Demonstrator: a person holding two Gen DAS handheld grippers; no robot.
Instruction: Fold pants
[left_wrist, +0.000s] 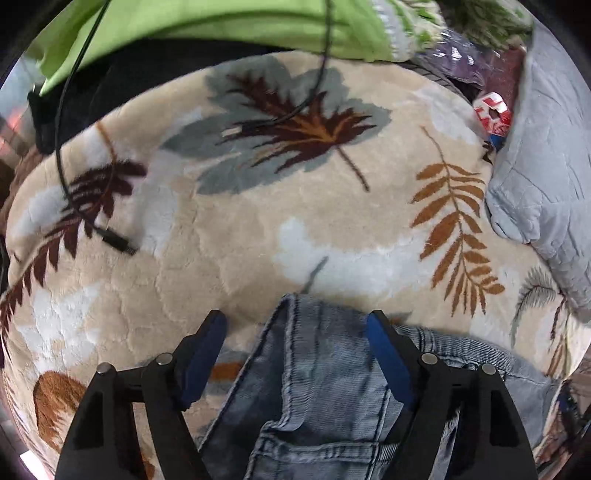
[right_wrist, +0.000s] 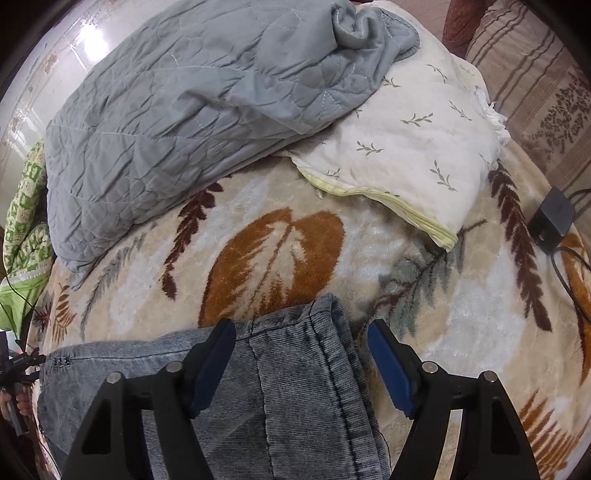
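Light blue denim pants (left_wrist: 325, 376) lie flat on a beige leaf-patterned blanket (left_wrist: 258, 229). In the left wrist view one upper corner of the pants sits between the fingers of my left gripper (left_wrist: 297, 317). Its right finger (left_wrist: 388, 358) rests over the denim and its left finger (left_wrist: 205, 354) stands off on the blanket, so it is open. In the right wrist view the other corner of the pants (right_wrist: 295, 387) lies under my right gripper (right_wrist: 302, 326). There the left finger (right_wrist: 214, 362) is over the cloth and the right finger (right_wrist: 391, 369) is beside the edge, also open.
A grey quilt (right_wrist: 177, 122) and a white leaf-print pillow (right_wrist: 406, 147) are heaped beyond the pants. A black charger (right_wrist: 552, 218) with its cord lies at the right. A black cable with a plug (left_wrist: 118, 240) crosses the blanket at the left, below green fabric (left_wrist: 221, 22).
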